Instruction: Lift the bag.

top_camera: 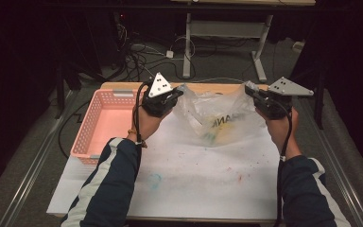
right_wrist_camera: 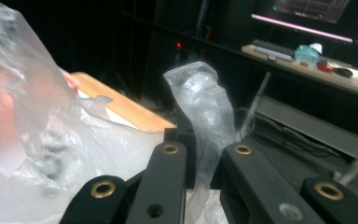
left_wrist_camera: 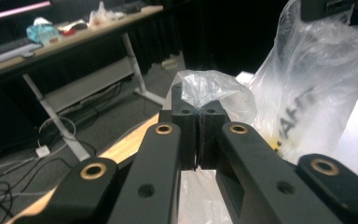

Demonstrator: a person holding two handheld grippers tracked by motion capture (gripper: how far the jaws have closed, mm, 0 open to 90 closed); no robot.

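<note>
Down at the near edge two sleeved arms come in, left gripper [top_camera: 176,96] and right gripper [top_camera: 251,91] each clamped on a top corner of a clear plastic bag [top_camera: 217,118] stretched between them over the white table [top_camera: 194,179], pink basket [top_camera: 105,120] off left.
</note>
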